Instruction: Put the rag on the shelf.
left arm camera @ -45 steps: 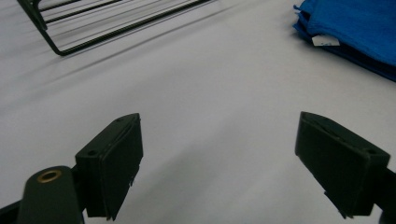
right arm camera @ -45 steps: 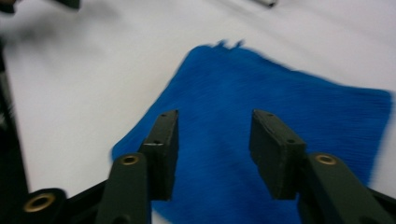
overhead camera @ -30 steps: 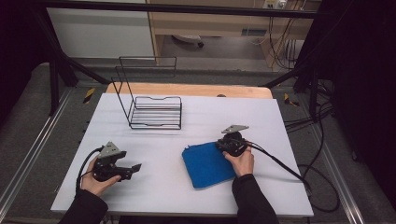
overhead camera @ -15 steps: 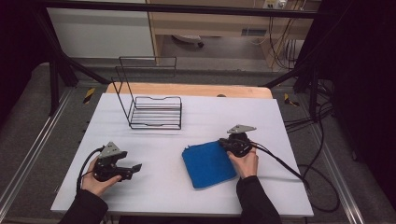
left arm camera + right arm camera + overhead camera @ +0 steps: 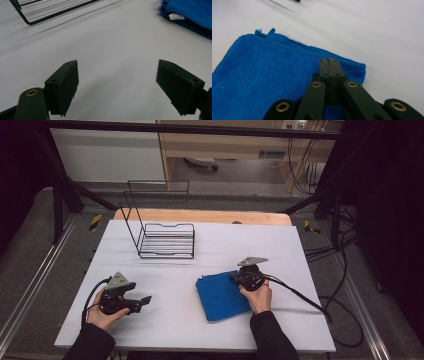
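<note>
While the person's right hand rests at the table's near right, the right gripper sits directly over the right edge of a folded blue towel, its two black jaws pressed flat together with no cloth visibly caught between them; they have just been closing. In the right gripper view the jaw tips lie on top of the blue towel, close to its far right corner, so whether they nip a fold underneath cannot be told. The towel is a rough rectangle lying on the white table, its long axis running from that corner toward the person and slightly leftward. Left of the towel, well apart from it, the left gripper is held just above the table with its jaws spread wide and nothing between them, pointing toward the towel. In the left gripper view the towel shows at the far upper right, with its small white label. Beyond the towel, farther from the person, stands a black wire rack. The right gripper is by far the nearer of the two to the towel.
</note>
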`<state>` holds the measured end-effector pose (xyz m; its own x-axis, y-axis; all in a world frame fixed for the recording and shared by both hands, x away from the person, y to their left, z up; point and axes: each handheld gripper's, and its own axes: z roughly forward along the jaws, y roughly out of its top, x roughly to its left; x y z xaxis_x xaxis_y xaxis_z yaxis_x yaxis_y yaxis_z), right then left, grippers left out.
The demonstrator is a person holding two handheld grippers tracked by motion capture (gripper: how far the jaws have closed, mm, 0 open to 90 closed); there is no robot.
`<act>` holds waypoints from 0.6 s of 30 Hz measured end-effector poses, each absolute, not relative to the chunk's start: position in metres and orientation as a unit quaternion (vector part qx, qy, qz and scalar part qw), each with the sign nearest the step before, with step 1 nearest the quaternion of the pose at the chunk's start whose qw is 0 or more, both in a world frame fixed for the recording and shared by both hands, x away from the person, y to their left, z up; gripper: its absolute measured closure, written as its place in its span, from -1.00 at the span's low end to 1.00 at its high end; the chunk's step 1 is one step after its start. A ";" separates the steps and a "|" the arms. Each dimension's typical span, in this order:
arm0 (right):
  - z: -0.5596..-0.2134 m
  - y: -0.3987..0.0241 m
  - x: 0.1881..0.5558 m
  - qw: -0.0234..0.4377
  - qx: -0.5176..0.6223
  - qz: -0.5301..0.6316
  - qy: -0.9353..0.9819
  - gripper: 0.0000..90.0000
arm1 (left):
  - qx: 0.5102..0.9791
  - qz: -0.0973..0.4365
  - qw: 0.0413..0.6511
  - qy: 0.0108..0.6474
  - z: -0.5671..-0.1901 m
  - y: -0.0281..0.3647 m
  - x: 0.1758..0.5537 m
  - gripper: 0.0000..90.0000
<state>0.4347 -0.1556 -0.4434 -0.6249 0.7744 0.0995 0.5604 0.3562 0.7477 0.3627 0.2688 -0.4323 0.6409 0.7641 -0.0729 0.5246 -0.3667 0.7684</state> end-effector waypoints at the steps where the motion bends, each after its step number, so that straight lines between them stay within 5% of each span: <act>1: -0.442 -0.157 0.435 0.143 0.412 0.393 0.810 1.00 | 0.813 0.150 0.399 0.396 -0.432 0.269 0.363 -0.59; 10: -0.444 -0.164 0.435 0.166 0.427 0.387 0.800 0.99 | 0.813 0.148 0.400 0.396 -0.432 0.269 0.363 -0.59; 18: -0.431 -0.172 0.423 0.164 0.412 0.405 0.800 0.29 | 0.817 0.150 0.409 0.378 -0.411 0.249 0.370 -0.59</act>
